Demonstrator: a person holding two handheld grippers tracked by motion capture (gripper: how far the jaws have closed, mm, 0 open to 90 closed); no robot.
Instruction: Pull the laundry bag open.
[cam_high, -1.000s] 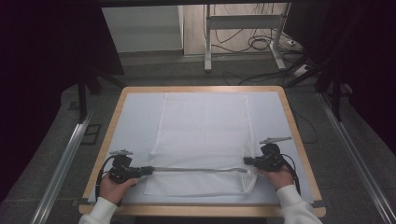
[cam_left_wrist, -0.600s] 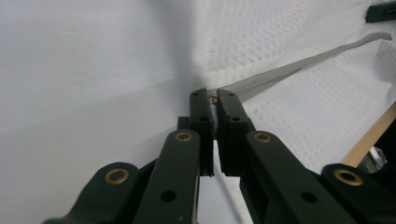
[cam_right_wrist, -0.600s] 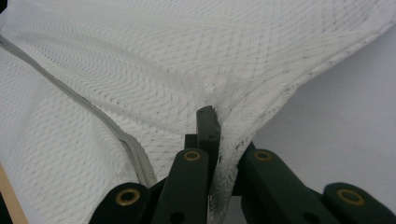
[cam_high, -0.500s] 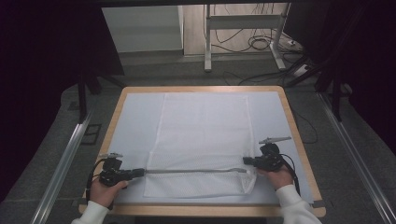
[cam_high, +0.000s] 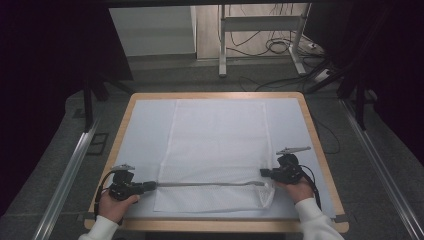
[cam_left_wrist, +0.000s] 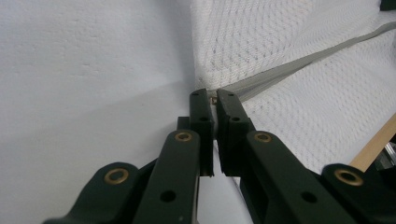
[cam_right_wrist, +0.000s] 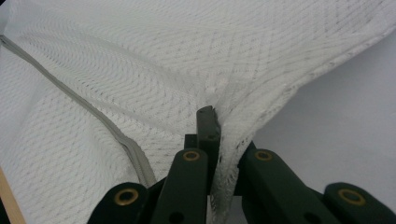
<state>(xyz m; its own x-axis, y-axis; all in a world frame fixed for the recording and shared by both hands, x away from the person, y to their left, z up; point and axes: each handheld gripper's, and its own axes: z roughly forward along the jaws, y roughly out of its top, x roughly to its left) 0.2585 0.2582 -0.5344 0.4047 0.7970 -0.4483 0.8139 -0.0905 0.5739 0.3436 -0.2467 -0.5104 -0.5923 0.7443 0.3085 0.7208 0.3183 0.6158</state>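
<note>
White mesh laundry bag (cam_high: 217, 150) lies flat mid-table (cam_high: 310, 120) on a pale sheet (cam_high: 145, 125), zipper (cam_high: 205, 184) running across its near end. Left hand-held gripper (cam_high: 152, 186) is pinched on the zipper's left end, by the pull. Right hand-held gripper (cam_high: 263, 173) is clamped on mesh at the bag's right edge, lifting it slightly.

Readable text: we find none in any view.
Mesh bag (cam_high: 215, 150): we see no label or brand.
Jaws: we see no markings, numbers or signs.
</note>
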